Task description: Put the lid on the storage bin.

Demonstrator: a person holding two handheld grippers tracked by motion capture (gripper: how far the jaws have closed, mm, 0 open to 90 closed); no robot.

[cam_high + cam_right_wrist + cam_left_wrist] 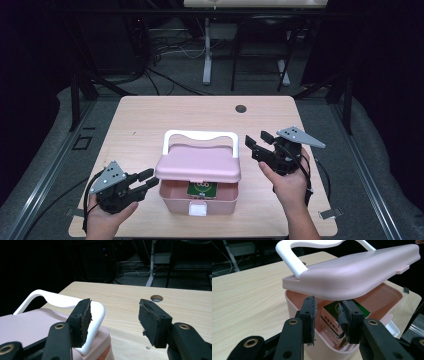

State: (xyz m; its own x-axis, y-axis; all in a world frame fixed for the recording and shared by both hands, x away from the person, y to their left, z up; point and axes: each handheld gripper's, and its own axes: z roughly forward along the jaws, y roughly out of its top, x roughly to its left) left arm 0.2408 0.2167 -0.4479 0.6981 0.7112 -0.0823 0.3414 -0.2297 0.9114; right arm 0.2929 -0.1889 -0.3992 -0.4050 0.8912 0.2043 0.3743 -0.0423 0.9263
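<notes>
A pink box (176, 199) with a white handle (200, 135) stands near the table's front edge. Its lid (197, 165) is raised at the front, and a green and white carton (202, 189) shows inside. My left gripper (148, 179) is at the box's front left corner, open, with its fingertips right under the lid's edge (352, 272). Nothing sits between the left gripper's pads (328, 312), and the carton (330, 320) lies beyond them. My right gripper (256, 139) hovers open to the right of the handle. In the right gripper view it (113, 317) holds nothing, and the handle (62, 301) passes behind its left pad.
The wooden table (150, 120) has a round cable hole (241, 108) at the back right. A white latch (198, 210) sits on the box's front wall. Behind the table are a white table leg (207, 50), cables and dark frames.
</notes>
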